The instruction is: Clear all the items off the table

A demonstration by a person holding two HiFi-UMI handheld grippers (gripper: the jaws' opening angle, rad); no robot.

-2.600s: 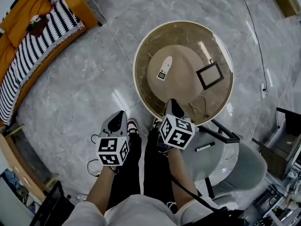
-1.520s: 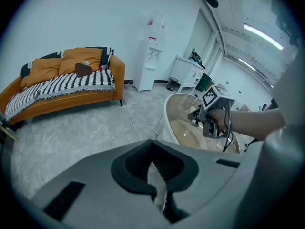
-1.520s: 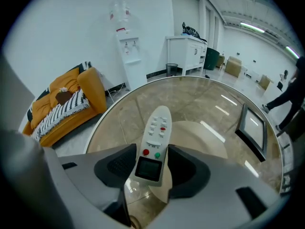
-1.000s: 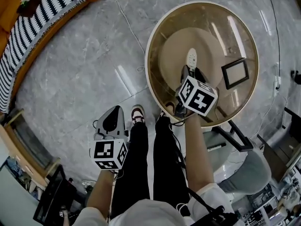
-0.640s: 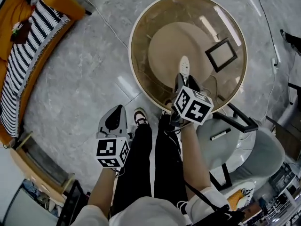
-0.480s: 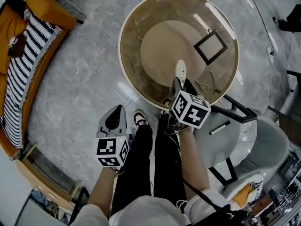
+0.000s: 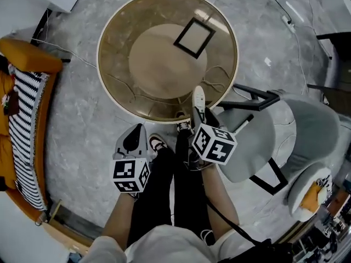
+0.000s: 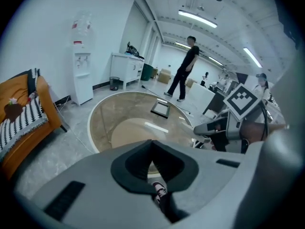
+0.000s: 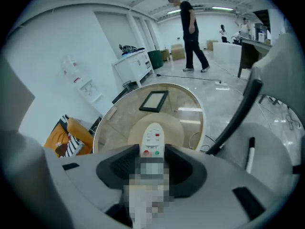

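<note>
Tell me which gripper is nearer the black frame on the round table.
Right. The right gripper, holding a white remote, sits at the table edge, short of the black frame; the left gripper is farther, over the floor beside the person's legs.

Open grey floor [image 7: 74,141] on my left, between the sofa [image 7: 33,63] and the round glass table [image 7: 118,43], so there's wide room for my left claw [image 7: 137,129], jaws closed together, to swing out there. Ahead, the tabletop is mostly bare glass, with one picture frame [image 7: 194,37] lying toward its far side. My right claw [image 7: 198,116] has it tighter: the remote [image 7: 198,98] clamped in it pokes over the table's near rim. Just to the right the chair [image 7: 285,130] crowds in, its black arm [image 7: 255,96] close beside the rim and a marker [image 7: 242,124] on the seat. My own legs [image 7: 164,185] fill the gap between the two claws.
</note>
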